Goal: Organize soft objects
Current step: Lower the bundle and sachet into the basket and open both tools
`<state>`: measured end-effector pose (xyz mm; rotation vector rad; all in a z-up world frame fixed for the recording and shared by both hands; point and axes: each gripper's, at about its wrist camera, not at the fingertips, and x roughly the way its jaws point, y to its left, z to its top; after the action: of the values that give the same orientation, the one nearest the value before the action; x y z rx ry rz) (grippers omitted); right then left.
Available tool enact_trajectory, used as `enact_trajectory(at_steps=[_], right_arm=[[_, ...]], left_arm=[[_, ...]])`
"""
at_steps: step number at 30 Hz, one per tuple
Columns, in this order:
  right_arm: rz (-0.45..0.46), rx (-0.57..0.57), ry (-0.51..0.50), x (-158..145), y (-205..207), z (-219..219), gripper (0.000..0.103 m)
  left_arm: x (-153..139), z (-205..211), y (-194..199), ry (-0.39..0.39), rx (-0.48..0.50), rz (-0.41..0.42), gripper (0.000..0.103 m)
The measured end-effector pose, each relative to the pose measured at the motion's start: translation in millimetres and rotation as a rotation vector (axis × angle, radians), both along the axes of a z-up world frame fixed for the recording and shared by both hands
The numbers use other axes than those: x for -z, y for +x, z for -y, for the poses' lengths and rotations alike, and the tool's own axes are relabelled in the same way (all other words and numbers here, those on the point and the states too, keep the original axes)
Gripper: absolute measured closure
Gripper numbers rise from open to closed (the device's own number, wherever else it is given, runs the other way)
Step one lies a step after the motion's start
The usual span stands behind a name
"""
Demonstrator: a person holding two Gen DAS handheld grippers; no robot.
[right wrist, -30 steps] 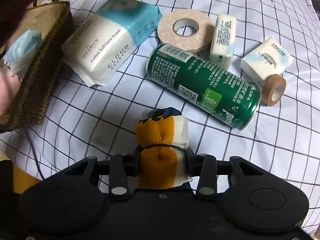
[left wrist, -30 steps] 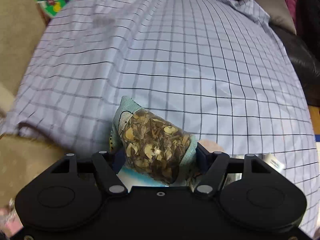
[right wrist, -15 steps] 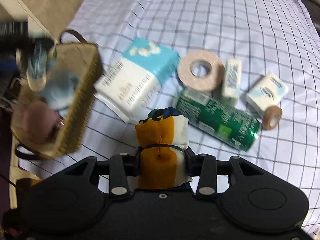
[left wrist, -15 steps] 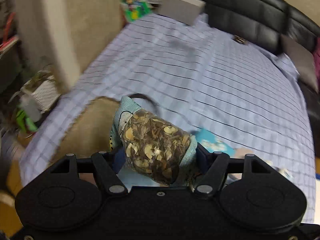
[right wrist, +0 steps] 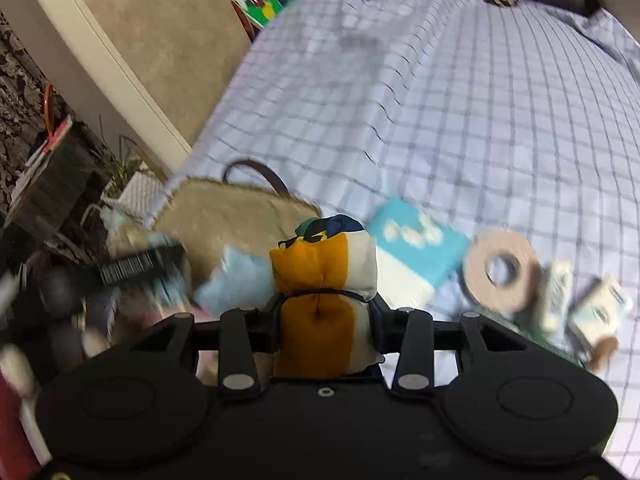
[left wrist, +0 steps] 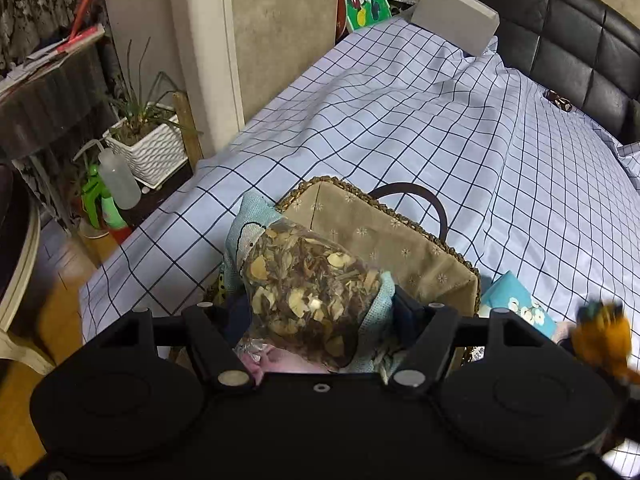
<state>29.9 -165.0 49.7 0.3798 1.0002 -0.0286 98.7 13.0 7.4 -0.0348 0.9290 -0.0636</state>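
Observation:
My left gripper (left wrist: 316, 304) is shut on a clear pouch of dried leaves wrapped in light blue cloth (left wrist: 308, 284), held over the near end of a woven basket (left wrist: 384, 236) with a beige lining. My right gripper (right wrist: 324, 312) is shut on a tied orange, white and navy cloth bundle (right wrist: 320, 280), held close to the right of the basket (right wrist: 224, 208). The bundle also shows blurred at the right edge of the left wrist view (left wrist: 604, 332). The left gripper shows blurred over the basket in the right wrist view (right wrist: 140, 268).
A white and blue tissue pack (right wrist: 416, 248), a beige tape roll (right wrist: 500, 272), small packets (right wrist: 600, 312) and a small tape roll (right wrist: 604, 352) lie on the checked bedsheet (right wrist: 440, 100). A potted plant (left wrist: 148, 148) and spray bottle (left wrist: 116, 180) stand left of the bed. A black headboard (left wrist: 568, 52) is behind.
Both grippers have swung left toward the basket with their loads. The left gripper now hangs over the basket. The right gripper rose and the can passed out of clear view.

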Motion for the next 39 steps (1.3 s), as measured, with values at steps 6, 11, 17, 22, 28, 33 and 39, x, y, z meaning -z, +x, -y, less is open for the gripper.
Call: enact_trajectory(at_steps=[6,11,17,22,28,33,39], right_arm=[[0.012,-0.014,0.047,-4.6,47.1,-14.9,0.062],[0.016,-0.027,0.031,1.5,78.3,-33.8,0.062],[0.039,-0.027,0.052,13.1,99.7,-37.6,0.044],[0.044,-0.017,0.015,13.1,101.9,-34.1,0.044],[0.012,0.003,-0.008,18.1,101.2,-29.2,0.044],[-0.006,-0.009,-0.026,22.7,99.7,-32.5,0.044],[-0.013,-0.032,-0.034,23.9,96.5,-35.6,0.044]], left_arm=[[3.5,-4.5,2.7,0.011,-0.043,-0.016,0.038],[6.0,-4.4,5.0,0.028,-0.052,-0.026,0.033],[5.7,-7.0,5.3,0.047,-0.062,-0.021,0.017],[0.9,-11.3,2.4,0.080,-0.083,0.017,0.013],[2.5,-14.1,3.8,0.069,-0.084,-0.007,0.013],[4.1,-12.0,1.2,0.077,-0.081,-0.013,0.013],[4.2,-12.1,-0.2,0.091,-0.093,-0.013,0.013]])
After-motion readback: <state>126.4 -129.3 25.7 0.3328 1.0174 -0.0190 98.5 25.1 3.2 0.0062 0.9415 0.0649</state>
